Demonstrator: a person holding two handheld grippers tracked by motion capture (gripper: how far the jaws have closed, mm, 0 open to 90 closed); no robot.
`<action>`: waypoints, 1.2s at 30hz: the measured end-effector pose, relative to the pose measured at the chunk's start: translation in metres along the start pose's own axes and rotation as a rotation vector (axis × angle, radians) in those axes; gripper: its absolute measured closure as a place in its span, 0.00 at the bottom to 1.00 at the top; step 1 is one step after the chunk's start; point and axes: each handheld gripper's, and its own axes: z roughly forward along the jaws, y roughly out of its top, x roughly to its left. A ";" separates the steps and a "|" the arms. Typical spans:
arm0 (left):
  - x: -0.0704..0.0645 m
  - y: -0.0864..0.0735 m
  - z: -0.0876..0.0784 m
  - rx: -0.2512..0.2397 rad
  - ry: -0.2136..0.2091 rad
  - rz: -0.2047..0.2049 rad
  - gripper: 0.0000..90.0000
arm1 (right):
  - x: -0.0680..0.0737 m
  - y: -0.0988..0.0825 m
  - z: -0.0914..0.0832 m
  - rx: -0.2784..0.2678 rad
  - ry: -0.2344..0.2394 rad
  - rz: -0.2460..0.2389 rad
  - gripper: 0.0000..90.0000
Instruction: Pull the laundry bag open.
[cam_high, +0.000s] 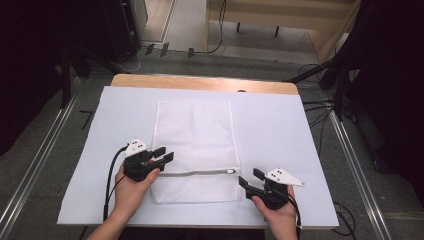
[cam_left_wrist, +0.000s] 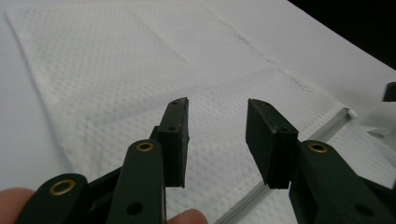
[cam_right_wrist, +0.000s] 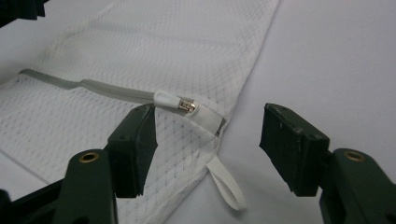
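Your right gripper (cam_right_wrist: 208, 144), jaws wide and empty, sits just short of the zip pull (cam_right_wrist: 173, 101); the zip (cam_high: 200, 172) runs crosswise toward your open, empty left gripper (cam_high: 162, 154).

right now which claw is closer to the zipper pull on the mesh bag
The right claw. It sits at the mesh bag's right edge, where the zipper pull lies just ahead of its open jaws. The left claw, also open, is over the bag's opposite edge.
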 end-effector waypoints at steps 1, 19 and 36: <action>-0.003 0.000 0.002 0.003 -0.008 0.007 0.69 | 0.000 -0.001 0.002 0.010 0.001 -0.004 0.43; -0.062 -0.001 0.045 0.109 -0.189 0.065 0.85 | 0.010 -0.006 0.021 0.060 0.028 -0.056 0.49; -0.092 -0.001 0.080 0.185 -0.216 0.071 0.82 | 0.019 -0.003 0.037 0.145 -0.030 -0.102 1.00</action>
